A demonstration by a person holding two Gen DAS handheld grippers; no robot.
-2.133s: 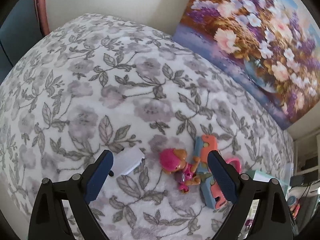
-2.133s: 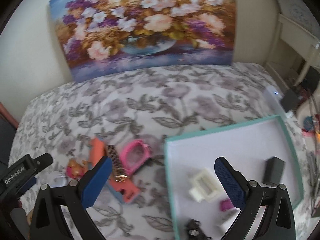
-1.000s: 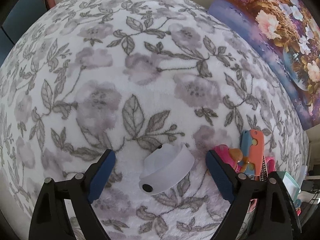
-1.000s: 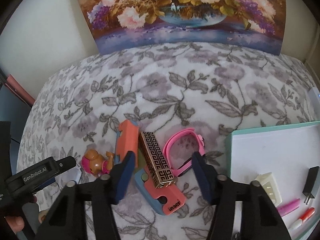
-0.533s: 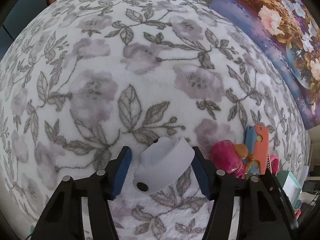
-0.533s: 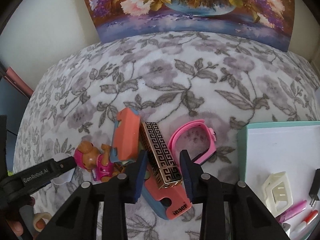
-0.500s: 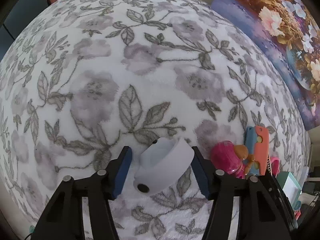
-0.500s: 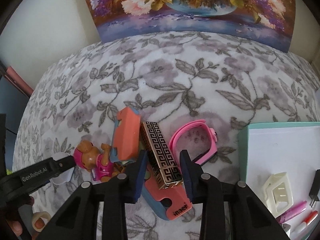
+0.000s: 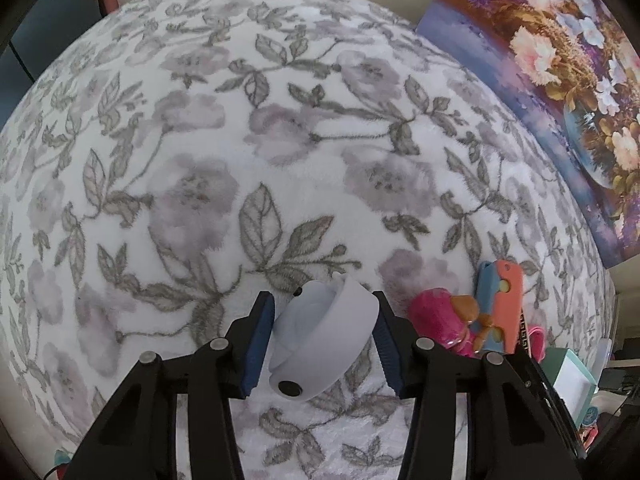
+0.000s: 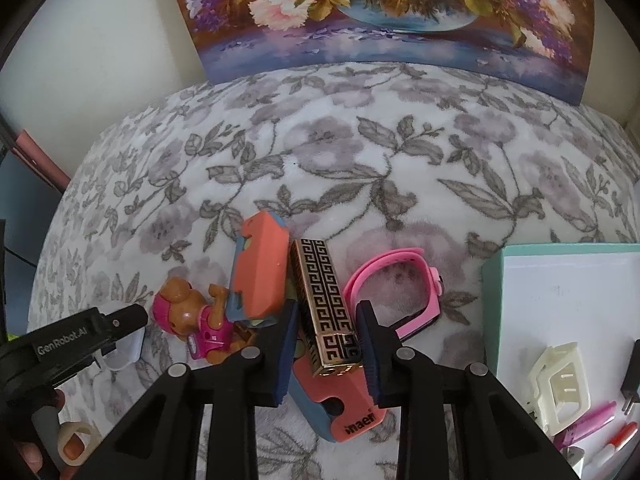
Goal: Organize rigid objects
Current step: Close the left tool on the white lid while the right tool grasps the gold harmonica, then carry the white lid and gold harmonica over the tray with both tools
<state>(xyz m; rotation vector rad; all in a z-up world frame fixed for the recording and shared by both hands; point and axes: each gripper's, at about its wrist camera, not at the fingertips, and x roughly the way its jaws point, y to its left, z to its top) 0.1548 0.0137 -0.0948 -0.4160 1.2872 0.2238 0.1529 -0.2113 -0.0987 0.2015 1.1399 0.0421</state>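
Left wrist view: the left tool (image 9: 324,344), its jaws having just been closing, is clenching the white cap (image 9: 324,344) lying on the floral blanket (image 9: 280,140). Right wrist view: the right tool (image 10: 326,348), also just closing, is gripping the gold patterned box (image 10: 324,312) resting on the orange toy (image 10: 262,268).

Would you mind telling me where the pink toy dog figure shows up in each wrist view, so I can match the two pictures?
Left wrist view: the pink toy dog figure lies at lower right, just right of the left tool.
Right wrist view: the figure lies at lower left, left of the right tool.
Shared landmark: the orange and blue block right beside the figure.
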